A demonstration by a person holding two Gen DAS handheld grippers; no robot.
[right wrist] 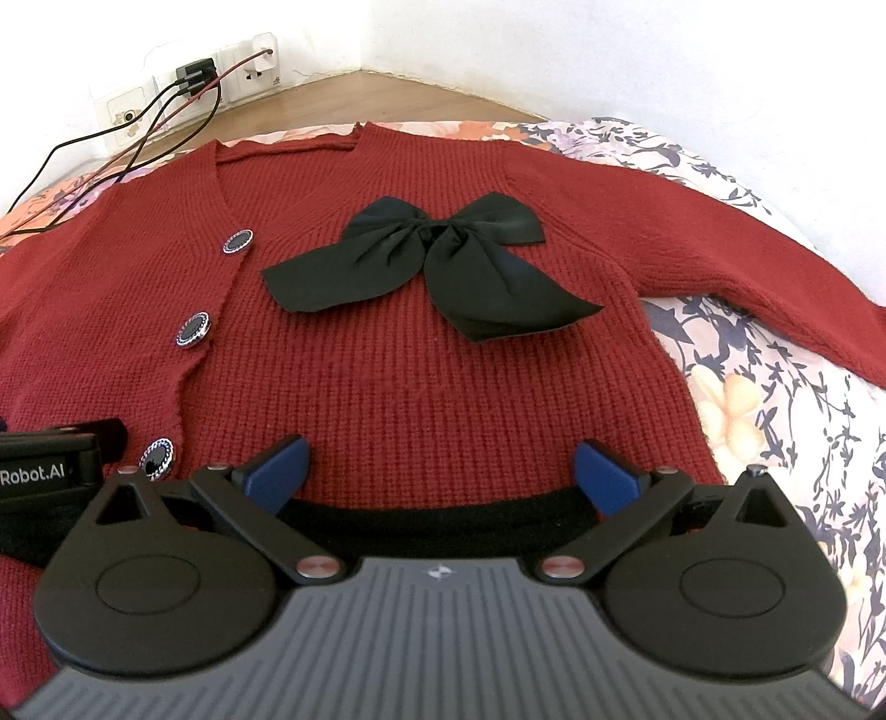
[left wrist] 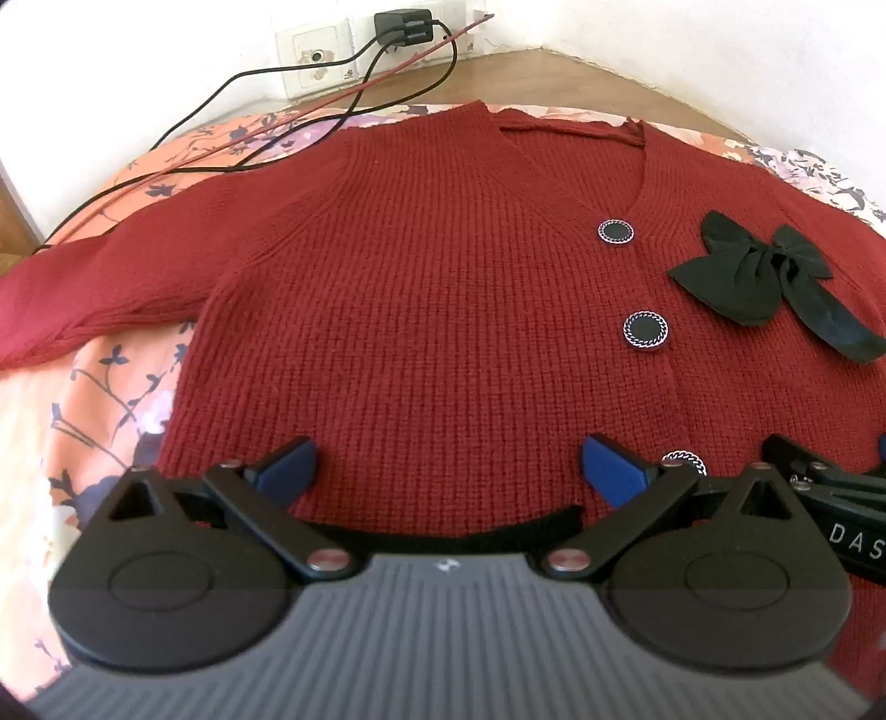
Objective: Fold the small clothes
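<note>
Red knitted cardigan (left wrist: 443,288) with black satin bow (right wrist: 437,266), flat on floral bedsheet (right wrist: 775,387); left tool (left wrist: 448,471) and right tool (right wrist: 440,465) both spread over hem.

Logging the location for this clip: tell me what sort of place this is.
Probably a bedroom in a home. The red cardigan lies on a floral bedsheet, seemingly a bed. Behind it are wall sockets with a plugged-in charger and a white-walled corner.

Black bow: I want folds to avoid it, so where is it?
The black bow lies on the red cardigan's chest, right of the top two buttons.
</note>
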